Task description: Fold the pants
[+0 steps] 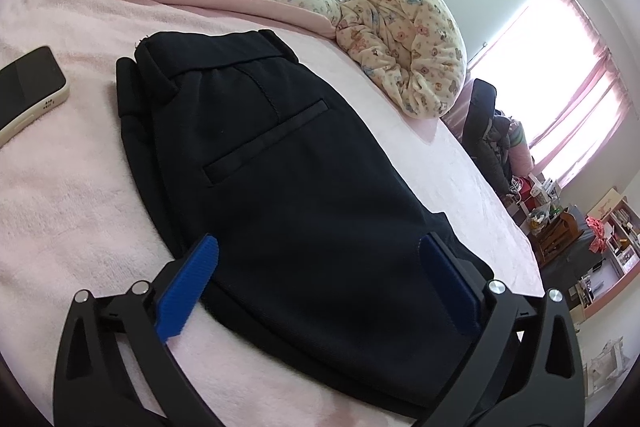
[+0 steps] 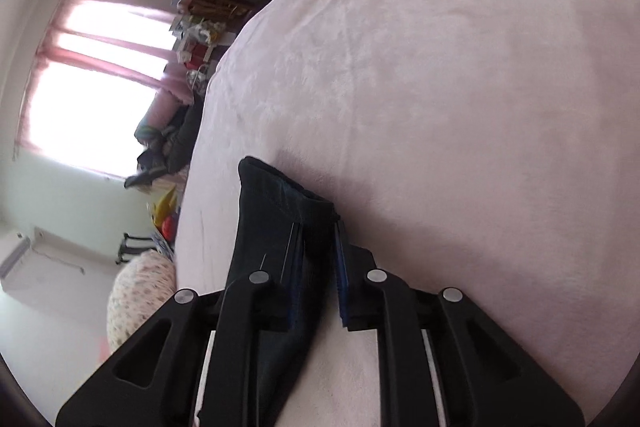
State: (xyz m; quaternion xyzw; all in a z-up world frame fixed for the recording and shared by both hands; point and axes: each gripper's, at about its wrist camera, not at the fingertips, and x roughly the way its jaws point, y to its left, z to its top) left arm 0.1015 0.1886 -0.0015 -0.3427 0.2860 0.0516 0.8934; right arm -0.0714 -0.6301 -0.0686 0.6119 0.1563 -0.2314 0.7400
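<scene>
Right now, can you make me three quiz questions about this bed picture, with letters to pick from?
1. Where is the phone?
A. On the pink blanket, beside the pants
B. On top of the pillow
C. On the floor

2. What colour are the pants?
A. Red
B. Black
C. Yellow

3. What is the right gripper doing?
A. Wide open over bare blanket
B. Holding the phone
C. Shut on the pants

Answers:
1 A, it lies on the pink blanket, apart from the waistband.
2 B, the cloth is black all over.
3 C, its blue pads pinch black cloth, while the left gripper stands open.
</scene>
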